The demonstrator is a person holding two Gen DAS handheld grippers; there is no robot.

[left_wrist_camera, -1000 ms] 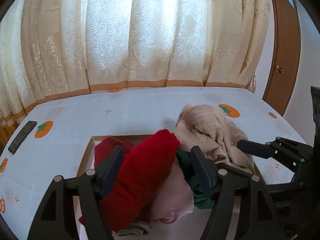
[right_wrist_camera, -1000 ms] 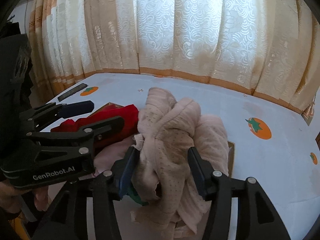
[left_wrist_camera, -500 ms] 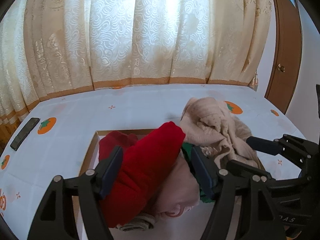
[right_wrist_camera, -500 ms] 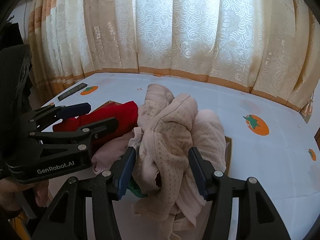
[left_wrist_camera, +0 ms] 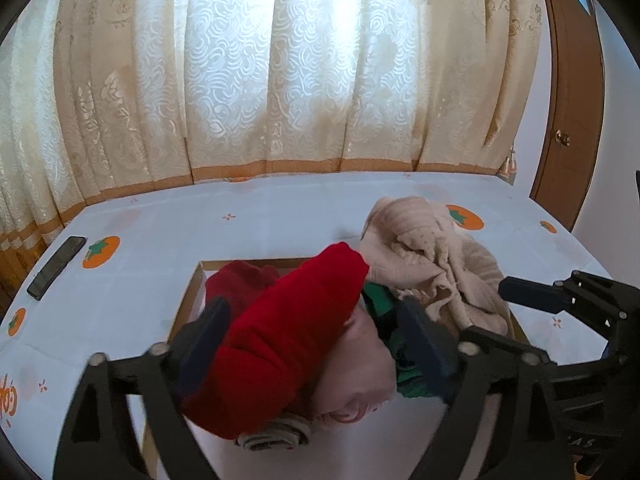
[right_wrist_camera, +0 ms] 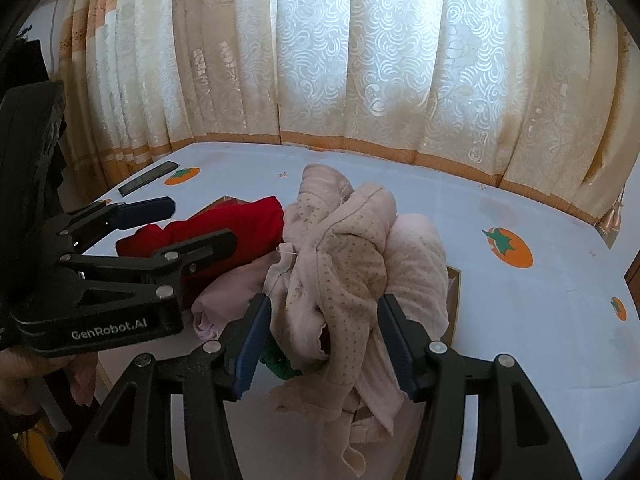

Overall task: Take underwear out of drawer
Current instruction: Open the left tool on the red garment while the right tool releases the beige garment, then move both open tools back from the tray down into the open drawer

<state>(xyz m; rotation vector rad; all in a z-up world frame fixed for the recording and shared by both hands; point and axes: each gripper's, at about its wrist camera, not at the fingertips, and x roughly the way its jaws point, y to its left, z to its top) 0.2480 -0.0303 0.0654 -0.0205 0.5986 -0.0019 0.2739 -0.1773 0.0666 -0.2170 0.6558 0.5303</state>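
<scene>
A shallow drawer (left_wrist_camera: 188, 300) sits on the table, heaped with clothes. A red garment (left_wrist_camera: 288, 320) lies between the fingers of my left gripper (left_wrist_camera: 312, 336). Its jaws are opening, and the right pad stands clear of the cloth. Pale pink fabric (left_wrist_camera: 360, 364) and something green (left_wrist_camera: 380, 300) lie under the red one. My right gripper (right_wrist_camera: 326, 342) is shut on a beige dotted piece of underwear (right_wrist_camera: 340, 264). That piece is bunched upright, with loose ends hanging below the fingers. The left gripper (right_wrist_camera: 192, 222) shows at the left of the right wrist view, straddling the red garment (right_wrist_camera: 224, 228).
The table wears a white cloth (left_wrist_camera: 280, 224) printed with orange fruits. A dark phone (left_wrist_camera: 56, 266) lies at its far left edge. Cream curtains (left_wrist_camera: 320, 80) hang behind, and a wooden door (left_wrist_camera: 568, 140) stands at the right. A hand (right_wrist_camera: 36, 364) holds the left gripper.
The left gripper's fingers have spread wider around the red garment. The right gripper and its beige bundle have stayed about where they were.
</scene>
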